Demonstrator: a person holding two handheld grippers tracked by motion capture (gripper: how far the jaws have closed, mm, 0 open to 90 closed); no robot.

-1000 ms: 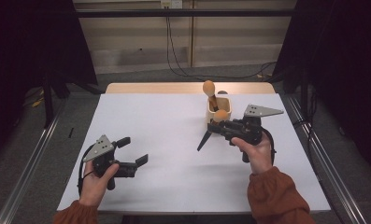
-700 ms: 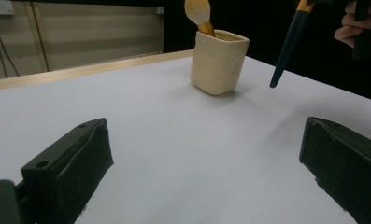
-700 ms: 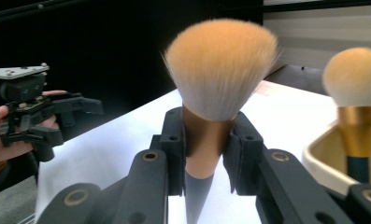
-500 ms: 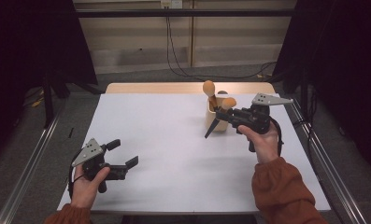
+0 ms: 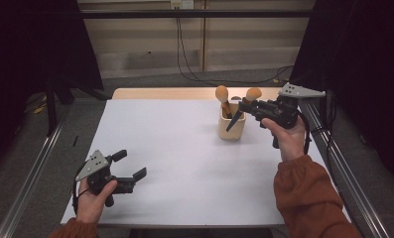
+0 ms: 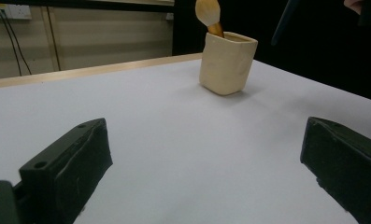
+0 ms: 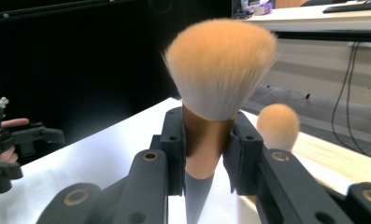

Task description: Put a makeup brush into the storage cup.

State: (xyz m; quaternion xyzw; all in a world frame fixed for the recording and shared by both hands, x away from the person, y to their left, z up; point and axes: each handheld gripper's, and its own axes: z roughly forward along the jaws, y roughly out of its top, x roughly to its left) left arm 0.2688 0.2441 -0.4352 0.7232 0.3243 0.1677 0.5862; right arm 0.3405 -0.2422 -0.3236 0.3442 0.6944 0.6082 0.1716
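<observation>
A cream cup (image 5: 232, 130) stands at the table's far right with one orange-tipped makeup brush (image 5: 221, 93) upright in it. My right gripper (image 5: 247, 105) hangs in the air just right of the cup, shut on the copper collar of a second brush (image 7: 219, 65). That brush's bristles point up and its dark handle (image 5: 232, 120) slants down across the cup. My left gripper (image 5: 130, 165) rests low at the near left, open, with nothing between its fingers (image 6: 68, 170). From there the cup (image 6: 227, 63) stands far ahead.
The white tabletop (image 5: 174, 144) has a wooden strip along its far edge. Metal rails run along both sides of the table. Cables hang from a wall socket behind it.
My right gripper has risen and moved back to the right with the brush in it. The left hand has barely shifted.
</observation>
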